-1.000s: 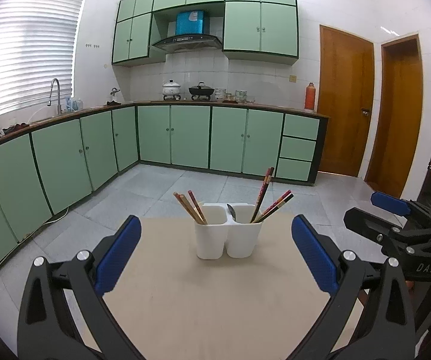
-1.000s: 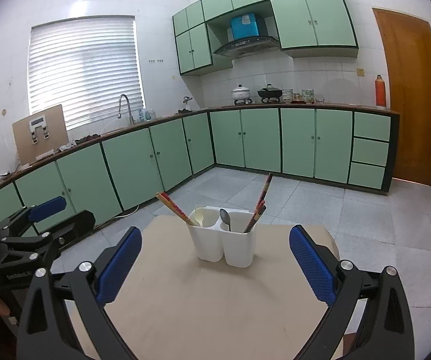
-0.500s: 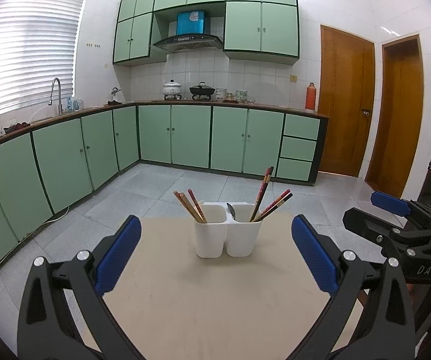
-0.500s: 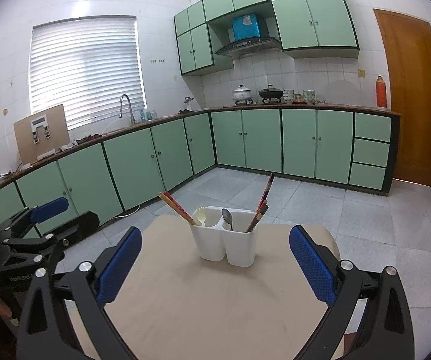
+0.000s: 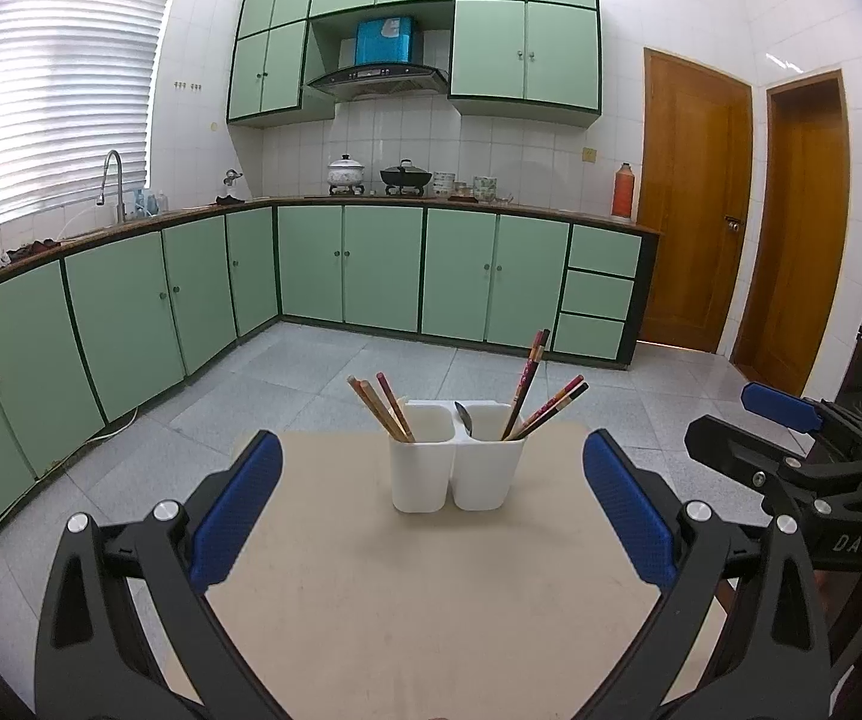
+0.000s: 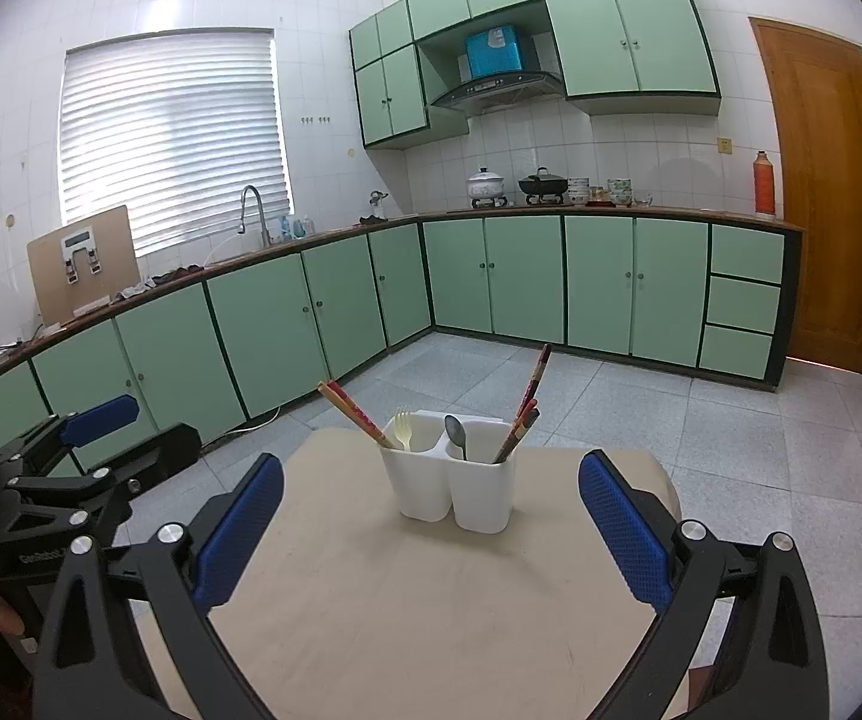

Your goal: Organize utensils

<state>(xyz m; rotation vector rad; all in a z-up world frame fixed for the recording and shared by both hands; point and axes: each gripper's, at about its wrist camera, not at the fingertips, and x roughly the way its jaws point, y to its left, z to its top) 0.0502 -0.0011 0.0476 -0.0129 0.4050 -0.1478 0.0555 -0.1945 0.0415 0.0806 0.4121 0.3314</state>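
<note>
A white two-compartment utensil holder (image 5: 454, 468) stands upright at the far middle of the beige table (image 5: 419, 612); it also shows in the right wrist view (image 6: 451, 483). Its left compartment holds chopsticks (image 5: 380, 408) and a pale fork (image 6: 402, 426). Its right compartment holds a metal spoon (image 6: 456, 435) and dark red chopsticks (image 5: 535, 390). My left gripper (image 5: 431, 510) is open and empty, well short of the holder. My right gripper (image 6: 431, 516) is open and empty, also short of it. Each gripper shows at the edge of the other's view.
The table (image 6: 419, 612) is small, with tiled floor (image 5: 311, 372) beyond its far edge. Green kitchen cabinets (image 5: 371, 270) line the far and left walls. Wooden doors (image 5: 694, 198) stand at the right.
Both views have shifted very slightly; the holder and its utensils have not moved. Both grippers stay open and empty.
</note>
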